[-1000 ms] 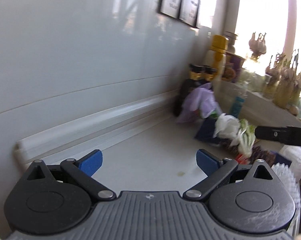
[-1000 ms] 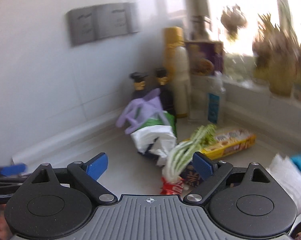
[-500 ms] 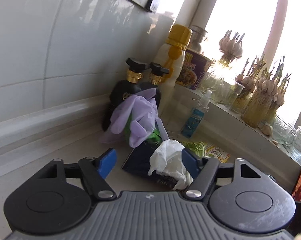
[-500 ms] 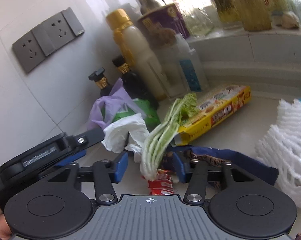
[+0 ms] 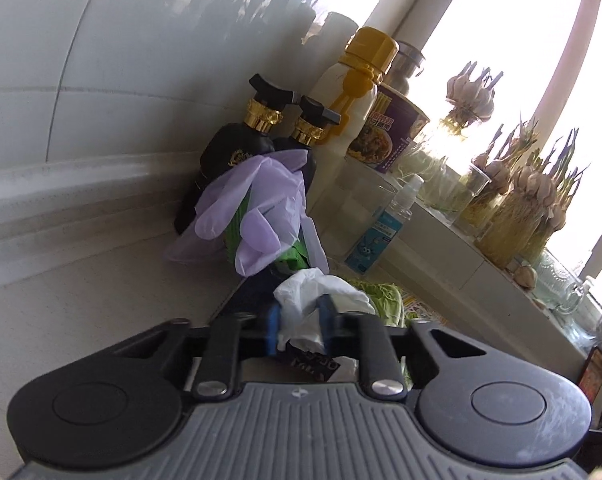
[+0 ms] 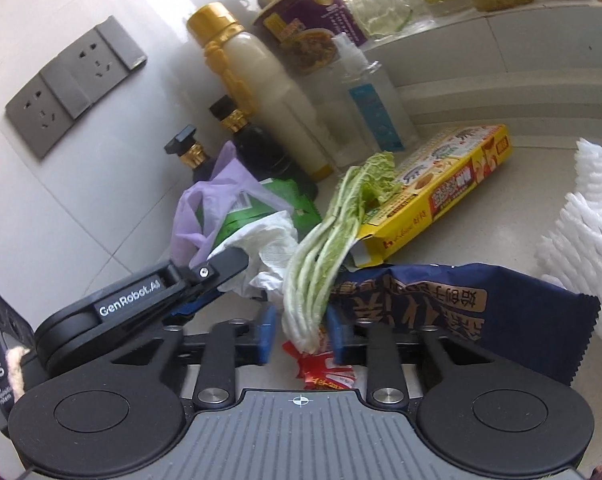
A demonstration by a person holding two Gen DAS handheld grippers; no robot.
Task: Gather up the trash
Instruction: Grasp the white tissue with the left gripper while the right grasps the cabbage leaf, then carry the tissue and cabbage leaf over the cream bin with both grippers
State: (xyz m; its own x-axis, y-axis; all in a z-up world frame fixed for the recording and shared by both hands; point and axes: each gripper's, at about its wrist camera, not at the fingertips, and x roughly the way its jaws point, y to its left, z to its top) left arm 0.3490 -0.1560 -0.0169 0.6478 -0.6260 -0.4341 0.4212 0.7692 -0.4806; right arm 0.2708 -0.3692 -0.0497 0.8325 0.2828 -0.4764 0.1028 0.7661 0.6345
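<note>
While both grippers' jaws have just been closing, each pinches trash.
Left wrist view: left gripper clenches white crumpled tissue, near purple glove. Right wrist view: right gripper grasps cabbage leaf, left of yellow box.

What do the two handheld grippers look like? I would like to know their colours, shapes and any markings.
Both look alike. The left gripper and the right gripper each have a grey ribbed body, two round black discs at the sides, black link arms with silver screws, and blue pads on the fingertips. Seen from the right wrist camera, the left gripper's black side carries white lettering, "GenRobot.AI".
</note>
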